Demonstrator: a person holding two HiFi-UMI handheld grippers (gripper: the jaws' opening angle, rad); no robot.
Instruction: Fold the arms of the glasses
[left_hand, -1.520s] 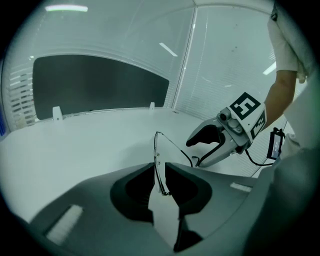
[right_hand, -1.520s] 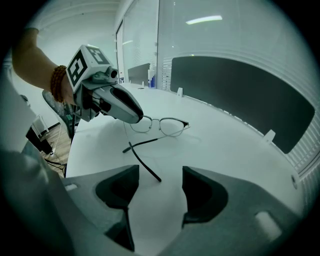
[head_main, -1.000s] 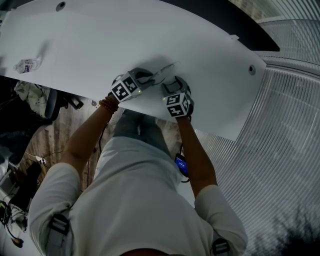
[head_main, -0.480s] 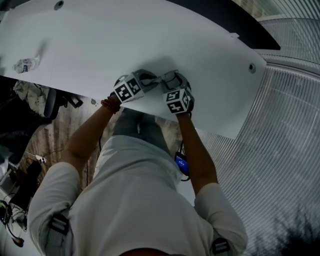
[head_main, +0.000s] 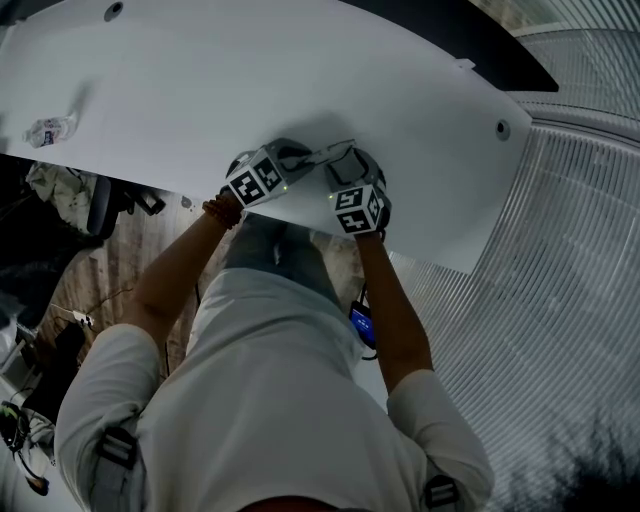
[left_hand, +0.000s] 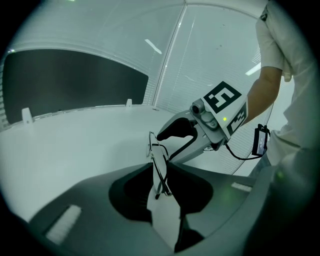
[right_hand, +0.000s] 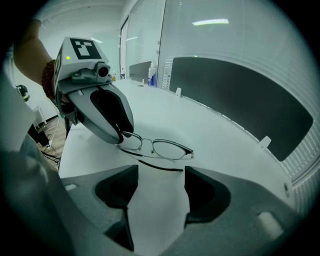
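My left hand-held gripper (left_hand: 160, 167) pinches the glasses (right_hand: 162, 148) by the rim, my right hand-held gripper (right_hand: 161, 171) spread; frame looks light, fragile, so I'd press the arm (right_hand: 150, 164) gently.

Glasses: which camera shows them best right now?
The right gripper view: the glasses show side-on, both lenses and one arm clear, one end in the left gripper. The left gripper view shows them end-on between its jaws; the head view, only a sliver of frame.
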